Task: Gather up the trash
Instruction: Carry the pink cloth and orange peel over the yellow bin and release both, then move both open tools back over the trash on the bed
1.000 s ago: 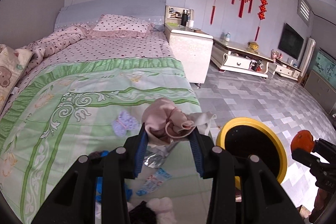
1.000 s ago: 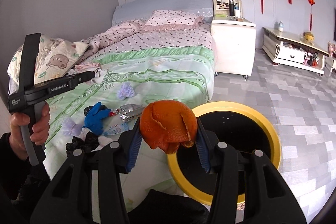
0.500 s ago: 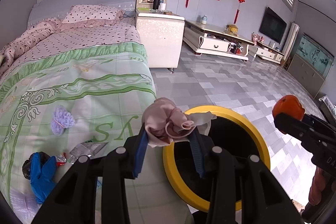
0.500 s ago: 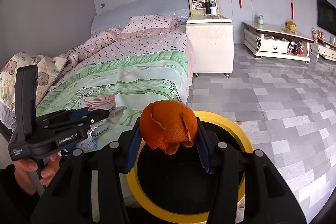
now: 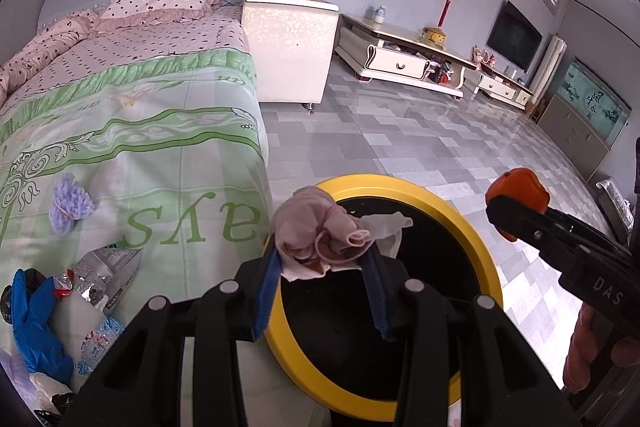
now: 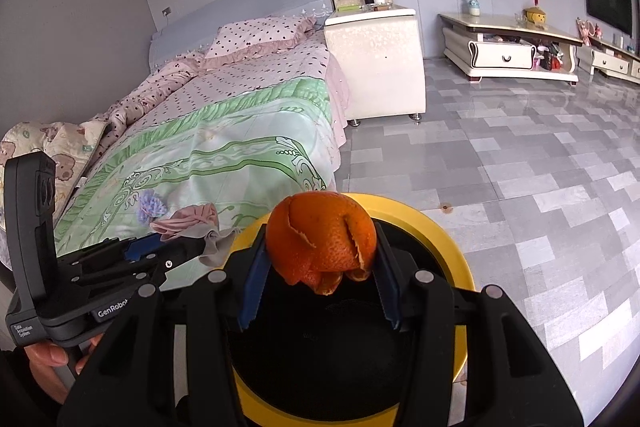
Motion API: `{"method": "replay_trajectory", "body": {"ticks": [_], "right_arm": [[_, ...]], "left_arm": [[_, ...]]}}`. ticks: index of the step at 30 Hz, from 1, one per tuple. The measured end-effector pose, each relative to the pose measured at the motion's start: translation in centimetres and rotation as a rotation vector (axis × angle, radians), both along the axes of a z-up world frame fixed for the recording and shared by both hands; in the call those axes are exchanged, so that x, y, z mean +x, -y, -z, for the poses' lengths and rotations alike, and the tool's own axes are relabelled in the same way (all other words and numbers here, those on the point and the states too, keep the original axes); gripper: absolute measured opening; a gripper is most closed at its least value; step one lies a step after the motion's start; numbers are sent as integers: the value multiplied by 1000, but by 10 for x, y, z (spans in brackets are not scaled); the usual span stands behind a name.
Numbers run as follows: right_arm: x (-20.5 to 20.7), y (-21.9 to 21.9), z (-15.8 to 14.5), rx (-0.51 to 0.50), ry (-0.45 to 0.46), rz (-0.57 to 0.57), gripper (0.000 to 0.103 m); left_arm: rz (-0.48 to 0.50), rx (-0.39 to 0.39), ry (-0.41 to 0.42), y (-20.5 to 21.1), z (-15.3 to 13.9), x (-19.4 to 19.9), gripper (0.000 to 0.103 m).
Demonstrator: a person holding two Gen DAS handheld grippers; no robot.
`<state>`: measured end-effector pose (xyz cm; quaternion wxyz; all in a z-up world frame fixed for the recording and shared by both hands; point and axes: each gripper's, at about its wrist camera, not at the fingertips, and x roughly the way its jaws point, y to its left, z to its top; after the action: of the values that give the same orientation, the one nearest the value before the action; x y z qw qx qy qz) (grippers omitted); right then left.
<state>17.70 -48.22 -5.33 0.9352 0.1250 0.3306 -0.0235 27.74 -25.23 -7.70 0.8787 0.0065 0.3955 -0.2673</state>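
My left gripper is shut on a crumpled pink and white cloth wad and holds it over the left rim of the yellow-rimmed black bin. My right gripper is shut on an orange peel and holds it above the bin's opening. The peel also shows in the left wrist view, to the right of the bin. The cloth wad shows in the right wrist view, at the bin's left edge.
The bed lies left of the bin, with a blue glove, a foil wrapper, a blue-white packet and a purple pompom near its foot. A white nightstand and a TV cabinet stand behind on the tiled floor.
Both grippers have swung right from the bed toward the bin, each still holding its item. The bin now lies under both of them.
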Motion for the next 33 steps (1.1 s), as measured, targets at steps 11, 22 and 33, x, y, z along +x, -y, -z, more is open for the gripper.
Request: {"method": "replay_trajectory", "body": {"ticks": [11,22,33], "right_arm": [[-7,17,-5,13,8,72,58],[-29,5,-17,1,34,64,60],[-37,-60,-51,-32,100,-55,66]], "left_arm": [[-18,-20,11,-4,-10,-7,63],[-81,-9,49,-40,-25,-11,74],[-165,3,118,-103,-55,-20,80]]}}
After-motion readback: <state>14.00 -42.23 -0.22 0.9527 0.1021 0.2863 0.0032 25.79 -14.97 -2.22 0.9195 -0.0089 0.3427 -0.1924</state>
